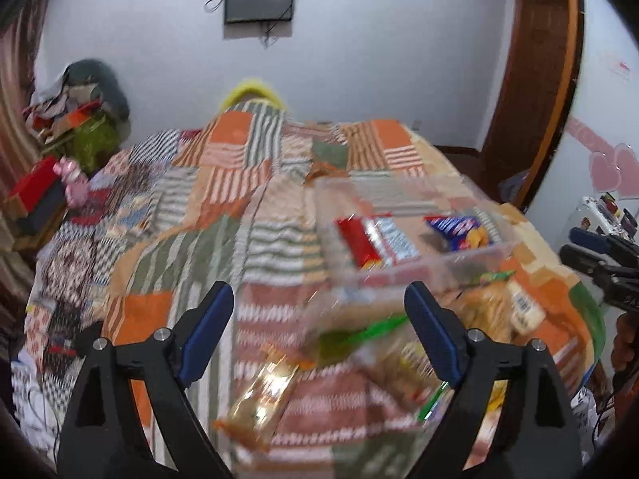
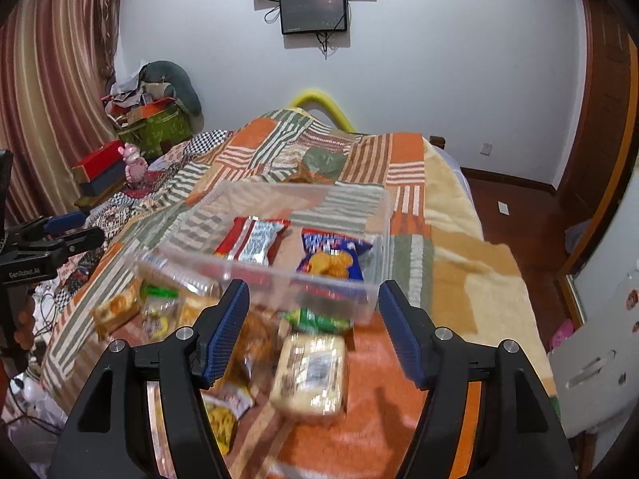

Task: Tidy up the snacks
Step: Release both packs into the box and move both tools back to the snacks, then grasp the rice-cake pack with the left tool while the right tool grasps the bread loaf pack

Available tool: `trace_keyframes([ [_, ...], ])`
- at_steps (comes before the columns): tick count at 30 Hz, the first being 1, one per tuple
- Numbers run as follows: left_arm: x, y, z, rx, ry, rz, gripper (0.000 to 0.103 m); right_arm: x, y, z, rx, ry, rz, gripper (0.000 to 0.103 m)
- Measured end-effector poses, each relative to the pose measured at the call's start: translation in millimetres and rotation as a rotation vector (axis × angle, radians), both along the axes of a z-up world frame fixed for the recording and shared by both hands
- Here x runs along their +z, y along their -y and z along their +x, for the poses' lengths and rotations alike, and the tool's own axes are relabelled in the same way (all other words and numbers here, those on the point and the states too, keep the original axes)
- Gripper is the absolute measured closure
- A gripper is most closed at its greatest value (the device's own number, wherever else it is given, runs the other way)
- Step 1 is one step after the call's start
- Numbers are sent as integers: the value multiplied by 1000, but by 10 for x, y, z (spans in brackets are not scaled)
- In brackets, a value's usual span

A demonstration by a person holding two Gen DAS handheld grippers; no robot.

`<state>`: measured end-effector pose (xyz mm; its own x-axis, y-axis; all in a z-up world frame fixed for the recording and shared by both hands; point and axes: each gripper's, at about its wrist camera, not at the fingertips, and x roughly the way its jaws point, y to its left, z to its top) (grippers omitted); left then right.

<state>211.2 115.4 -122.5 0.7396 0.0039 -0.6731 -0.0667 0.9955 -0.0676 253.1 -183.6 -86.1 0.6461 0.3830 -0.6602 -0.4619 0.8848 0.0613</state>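
Observation:
A clear plastic bin (image 1: 471,253) (image 2: 384,215) stands on the quilted bed. Inside it lie a red-and-silver packet (image 1: 371,239) (image 2: 251,241) and a blue cracker packet (image 1: 459,231) (image 2: 333,257). Several loose snack packs lie in front of the bin, among them an orange-trimmed clear pack (image 1: 263,391), a green-labelled pack (image 1: 359,335) and a cream pack (image 2: 311,375). My left gripper (image 1: 319,311) hovers open above the loose packs, nothing between its pads. My right gripper (image 2: 315,323) is open too, over the cream pack, and it also shows at the right edge of the left wrist view (image 1: 599,255).
The patchwork quilt (image 2: 351,151) covers the bed, whose edge drops to a wooden floor (image 2: 515,207) on the right. Red and dark boxes (image 2: 100,167) and a pink toy (image 2: 133,163) sit at the far left. Screens (image 2: 311,8) hang on the back wall.

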Motion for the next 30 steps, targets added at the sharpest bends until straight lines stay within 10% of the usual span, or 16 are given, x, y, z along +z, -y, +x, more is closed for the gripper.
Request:
trace_keyframes([
  [20,-1085,-432,-174,40,-237,-24,15,-761,-28,14,-44,-207,-68,37],
  [30,-1317,-423,-29,37,-264,-8,37,-866,-133,82,-50,-227,-105,37],
])
